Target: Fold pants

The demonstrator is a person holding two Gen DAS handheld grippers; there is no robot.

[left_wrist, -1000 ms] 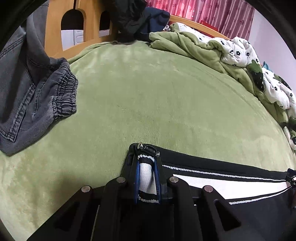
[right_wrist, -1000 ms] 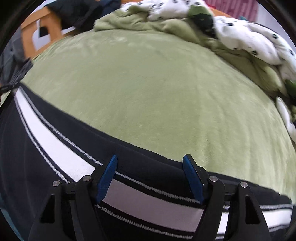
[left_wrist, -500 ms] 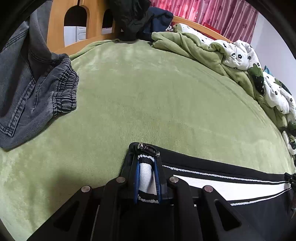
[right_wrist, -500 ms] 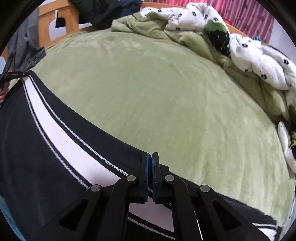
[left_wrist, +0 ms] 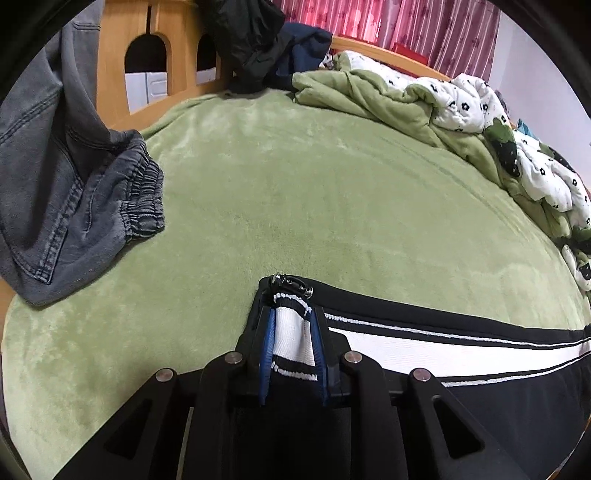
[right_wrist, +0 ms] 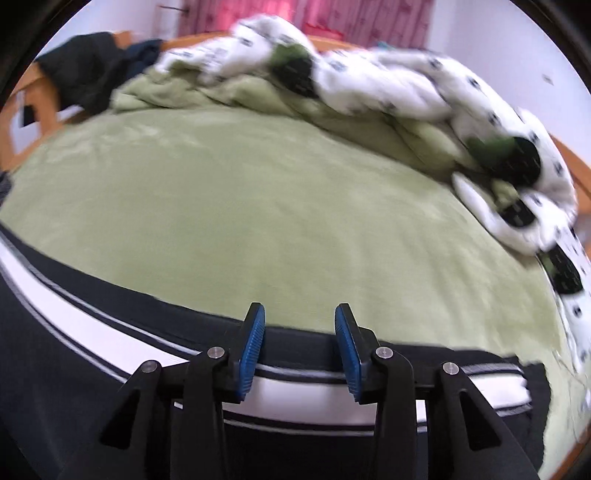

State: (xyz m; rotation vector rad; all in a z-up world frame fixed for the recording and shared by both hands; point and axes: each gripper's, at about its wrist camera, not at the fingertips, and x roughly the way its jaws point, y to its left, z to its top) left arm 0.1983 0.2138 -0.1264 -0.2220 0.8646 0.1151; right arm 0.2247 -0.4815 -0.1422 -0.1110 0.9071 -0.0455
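The right tool [right_wrist: 299, 347] has let go, its jaws opening over the track pants [right_wrist: 92, 376]; the left tool [left_wrist: 293, 343] is still gripping their striped hem.

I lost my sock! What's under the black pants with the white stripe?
The black pants lie flat on the green blanket, which shows all around them. The cloth covers whatever is right beneath, so a sock hiding there cannot be seen.

Wooden bed frame [left_wrist: 110, 55], green blanket [left_wrist: 314, 184], rumpled quilt [left_wrist: 480, 103], pink curtains [left_wrist: 406, 26], white wall [left_wrist: 498, 55].
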